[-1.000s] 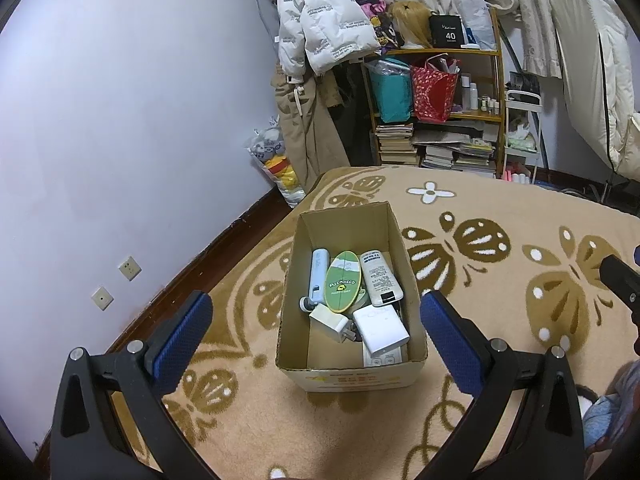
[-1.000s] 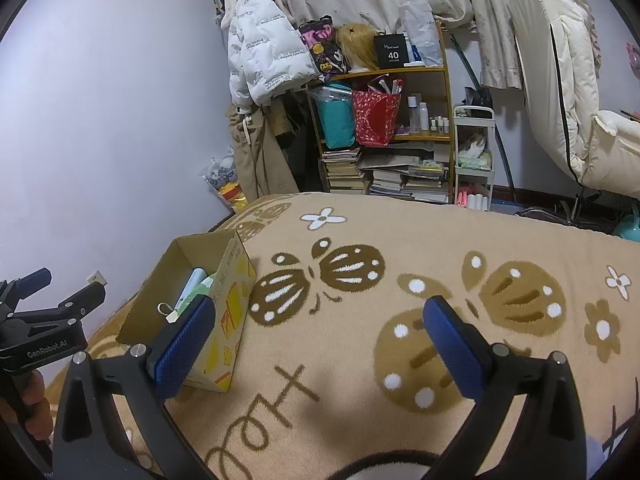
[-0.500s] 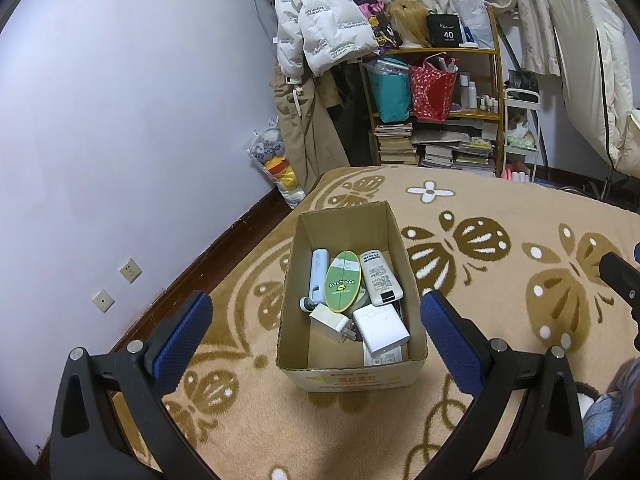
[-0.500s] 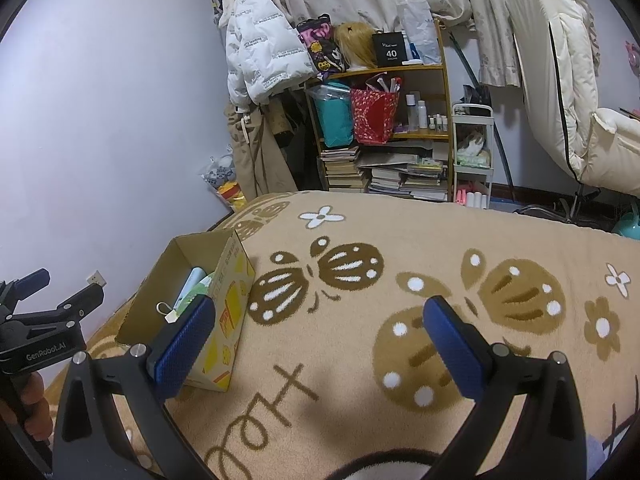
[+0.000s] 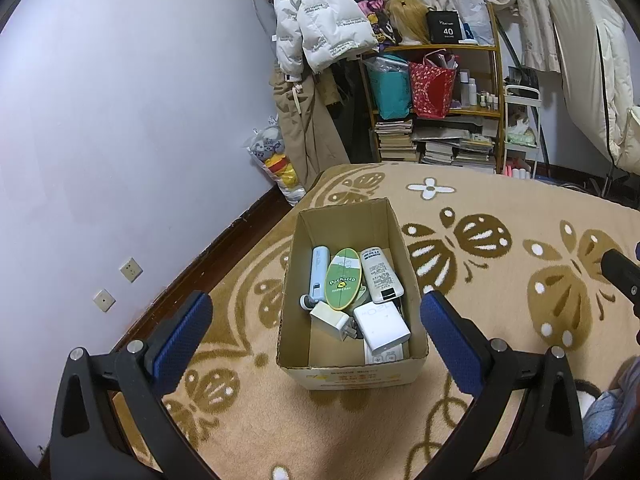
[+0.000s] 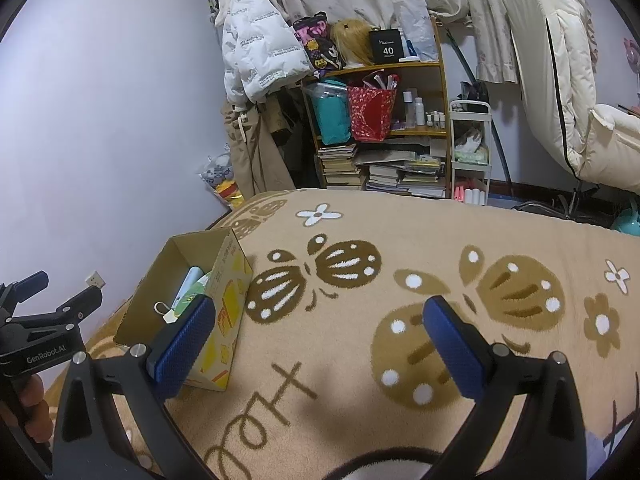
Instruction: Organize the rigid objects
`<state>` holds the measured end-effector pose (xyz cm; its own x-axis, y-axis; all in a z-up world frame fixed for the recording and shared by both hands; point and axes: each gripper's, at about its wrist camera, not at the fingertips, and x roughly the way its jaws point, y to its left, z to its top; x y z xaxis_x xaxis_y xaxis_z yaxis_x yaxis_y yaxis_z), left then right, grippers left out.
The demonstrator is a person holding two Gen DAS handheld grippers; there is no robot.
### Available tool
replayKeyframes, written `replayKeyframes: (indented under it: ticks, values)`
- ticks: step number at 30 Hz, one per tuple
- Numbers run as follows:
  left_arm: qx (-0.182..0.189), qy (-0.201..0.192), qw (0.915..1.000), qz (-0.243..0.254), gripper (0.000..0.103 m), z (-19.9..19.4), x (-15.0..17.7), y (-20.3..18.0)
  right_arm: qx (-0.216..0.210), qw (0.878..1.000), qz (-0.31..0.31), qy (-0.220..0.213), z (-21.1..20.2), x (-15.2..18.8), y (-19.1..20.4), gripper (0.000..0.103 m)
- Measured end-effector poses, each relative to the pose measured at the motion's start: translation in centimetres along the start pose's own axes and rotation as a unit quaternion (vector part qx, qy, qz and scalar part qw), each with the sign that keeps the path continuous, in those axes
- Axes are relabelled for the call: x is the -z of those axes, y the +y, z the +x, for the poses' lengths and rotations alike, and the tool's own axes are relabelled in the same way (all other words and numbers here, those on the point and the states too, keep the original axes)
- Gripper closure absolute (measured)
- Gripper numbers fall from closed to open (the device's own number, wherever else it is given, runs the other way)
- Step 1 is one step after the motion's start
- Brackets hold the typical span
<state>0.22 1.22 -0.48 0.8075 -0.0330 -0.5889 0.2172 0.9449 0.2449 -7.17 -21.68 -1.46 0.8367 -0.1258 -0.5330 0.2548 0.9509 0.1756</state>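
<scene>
One cardboard box stands open on the butterfly-patterned blanket. The left tool hangs above the box's near end with its two blue pads spread wide and nothing between them. Inside the box lie one pale blue bottle at the left, one green oval case in the middle, one white remote at the right, and nearer, two white chargers: a small plug and a larger block. The right tool is also spread wide and empty, over bare blanket to the right of the box. One hand grips the left tool's handle. One bookshelf stands at the far wall.
</scene>
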Motion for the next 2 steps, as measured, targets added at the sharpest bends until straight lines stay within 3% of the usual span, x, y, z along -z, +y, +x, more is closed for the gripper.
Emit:
replayKeyframes:
  ticks: [2]
  values:
    - [0.001, 0.001, 1.0000, 0.001, 0.000, 0.11, 0.16, -0.07, 0.000, 1.000, 0.001, 0.000, -0.01, -0.02, 0.03, 0.000]
